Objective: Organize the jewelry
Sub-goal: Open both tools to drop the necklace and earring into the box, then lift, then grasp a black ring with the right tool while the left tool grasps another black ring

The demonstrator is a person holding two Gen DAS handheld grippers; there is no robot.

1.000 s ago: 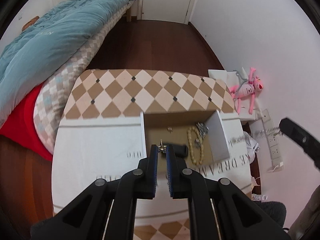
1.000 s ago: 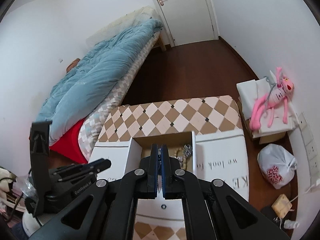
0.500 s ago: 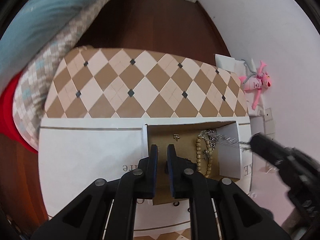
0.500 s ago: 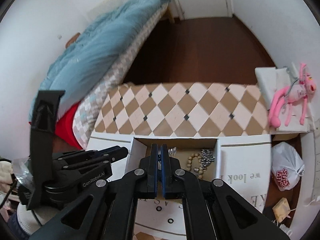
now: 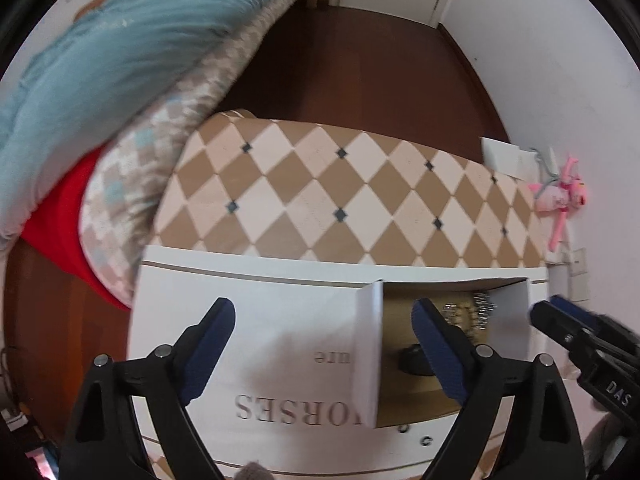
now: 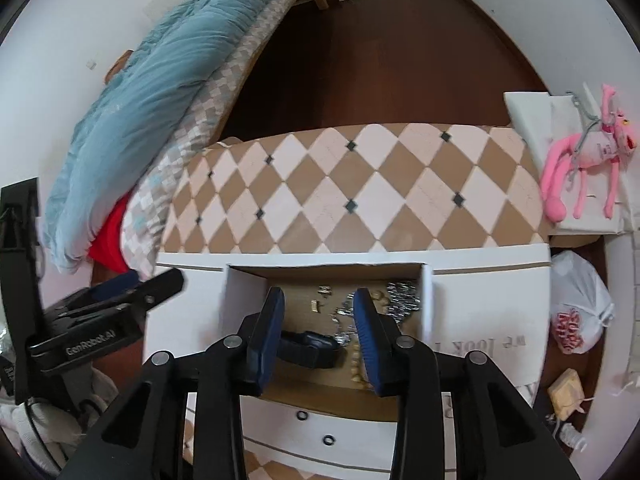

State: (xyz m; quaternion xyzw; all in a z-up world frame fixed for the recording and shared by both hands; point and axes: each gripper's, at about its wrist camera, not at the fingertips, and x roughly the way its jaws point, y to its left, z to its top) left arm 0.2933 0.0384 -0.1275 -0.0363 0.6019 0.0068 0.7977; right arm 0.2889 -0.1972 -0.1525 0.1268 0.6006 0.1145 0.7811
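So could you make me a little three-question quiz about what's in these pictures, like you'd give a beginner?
1. True or false: the right gripper is clamped tight on the bead string.
2. Which gripper has its jaws spread wider? A. the left gripper B. the right gripper C. both look alike
3. Fill in: the jewelry lies in a brown-floored compartment of the white box, and the dark object beside it is a ____.

Key
1. False: its jaws have just been opening and stand apart above the compartment, pressing on nothing.
2. A: they too have just been opening, and nothing is between the pads.
3. A small black case; what it holds cannot be told.
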